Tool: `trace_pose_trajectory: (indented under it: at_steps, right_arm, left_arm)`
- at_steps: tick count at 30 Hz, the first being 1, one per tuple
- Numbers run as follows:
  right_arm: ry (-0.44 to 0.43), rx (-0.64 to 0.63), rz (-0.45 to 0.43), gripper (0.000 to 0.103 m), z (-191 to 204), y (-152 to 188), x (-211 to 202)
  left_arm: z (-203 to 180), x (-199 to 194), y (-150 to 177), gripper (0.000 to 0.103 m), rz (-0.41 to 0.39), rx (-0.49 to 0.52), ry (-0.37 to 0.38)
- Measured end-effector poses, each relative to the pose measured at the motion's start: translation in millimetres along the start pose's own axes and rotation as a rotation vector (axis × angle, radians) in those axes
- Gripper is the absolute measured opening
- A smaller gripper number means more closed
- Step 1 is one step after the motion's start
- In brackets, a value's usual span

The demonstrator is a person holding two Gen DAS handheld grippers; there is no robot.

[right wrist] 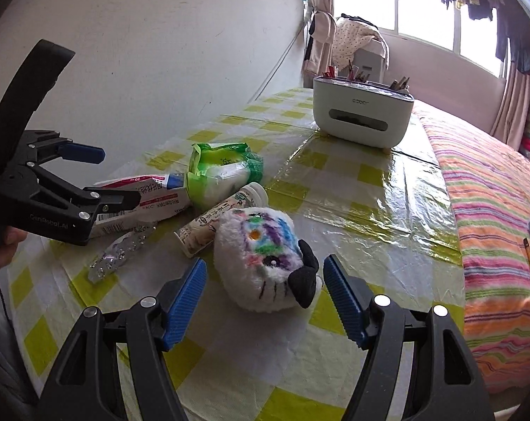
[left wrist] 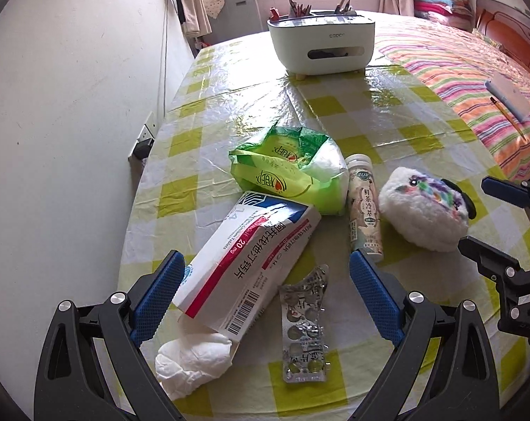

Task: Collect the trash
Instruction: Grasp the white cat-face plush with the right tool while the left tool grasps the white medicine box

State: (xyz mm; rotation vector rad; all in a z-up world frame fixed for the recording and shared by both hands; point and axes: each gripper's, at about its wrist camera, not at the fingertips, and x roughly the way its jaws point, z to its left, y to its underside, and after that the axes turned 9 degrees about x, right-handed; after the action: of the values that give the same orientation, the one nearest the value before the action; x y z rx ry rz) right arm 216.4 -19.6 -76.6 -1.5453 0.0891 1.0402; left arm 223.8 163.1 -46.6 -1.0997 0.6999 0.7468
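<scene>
Bare tablecloth [left wrist: 388, 112] lies open between clutter and organizer box [left wrist: 321, 47].

Between the left gripper's [left wrist: 266, 291] spread fingers lie a red-and-white medicine box [left wrist: 244, 263] and an emptied foil blister strip [left wrist: 305, 329]; a crumpled tissue [left wrist: 191, 358] sits nearer, a green wrapper [left wrist: 289, 172] and what looks like a small tube [left wrist: 365, 207] beyond

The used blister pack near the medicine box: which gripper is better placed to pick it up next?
Probably the left. The left gripper stands open with the blister pack lying between its fingers. The right gripper faces the plush toy instead, farther from the pack.
</scene>
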Motion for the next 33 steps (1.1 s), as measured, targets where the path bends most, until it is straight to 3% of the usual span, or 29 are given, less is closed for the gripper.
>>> trace_pose_trajectory:
  at_steps: [6,11,14,17,19,21,23,28,33]
  right_arm:
    - [0.052,-0.088,0.063,0.067,9,-4,37]
    - [0.098,-0.117,0.106,0.066,13,-5,57]
    - [0.082,-0.071,0.103,0.049,9,-6,54]
    - [0.061,-0.039,0.102,0.045,7,-5,48]
    - [0.040,0.001,0.101,0.044,3,-2,42]
    - [0.013,0.046,0.098,0.044,-1,0,36]
    - [-0.002,0.069,0.093,0.043,-3,4,29]
    - [-0.006,0.096,0.063,0.043,0,15,8]
    - [-0.021,0.131,0.003,0.043,0,28,-25]
  left_arm:
    - [-1,34,-4,0.093,0.075,0.031,-0.030]
    - [7,60,-4,0.093,0.131,-0.006,-0.061]
    - [15,69,0,0.090,0.149,-0.054,-0.034]
    - [22,64,6,0.077,0.131,-0.105,-0.019]
    - [27,55,10,0.058,0.109,-0.143,-0.003]
    - [33,44,15,0.048,0.092,-0.195,0.028]
    - [35,40,20,0.047,0.102,-0.237,0.081]
    - [24,24,28,0.042,0.083,-0.228,0.079]
    - [15,-5,29,0.041,0.002,-0.235,0.079]
